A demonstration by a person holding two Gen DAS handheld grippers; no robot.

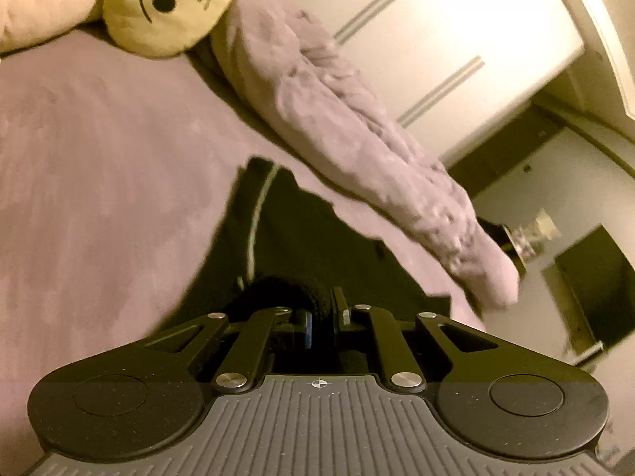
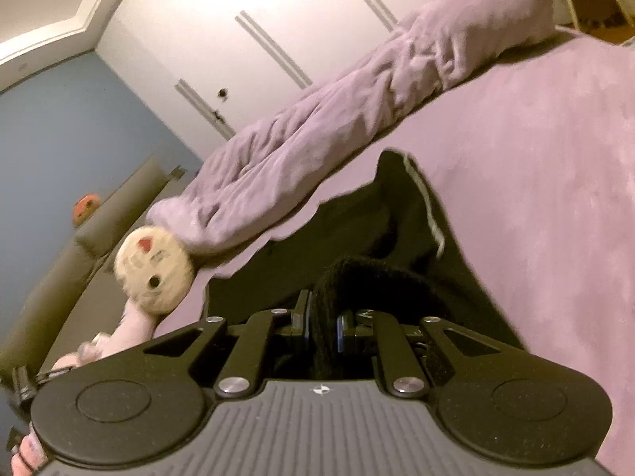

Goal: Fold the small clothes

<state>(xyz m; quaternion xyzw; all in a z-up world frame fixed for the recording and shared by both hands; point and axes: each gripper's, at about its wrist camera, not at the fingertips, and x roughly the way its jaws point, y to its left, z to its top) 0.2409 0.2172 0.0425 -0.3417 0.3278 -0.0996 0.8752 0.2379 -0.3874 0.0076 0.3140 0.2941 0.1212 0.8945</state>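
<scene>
Dark garment (image 1: 301, 238) with a pale stripe, lying partly lifted on the lilac bed (image 1: 99, 166). The left gripper (image 1: 323, 323) and right gripper (image 2: 322, 327) each have their jaws pinching a bunched black edge of the garment. A rolled blanket (image 1: 357, 131) and a plush toy (image 1: 166, 4) lie beyond. Likely risks: thick fabric slipping from a shallow pinch, or uneven pull between the two grips skewing the fold; the free end could drag into the blanket.
</scene>
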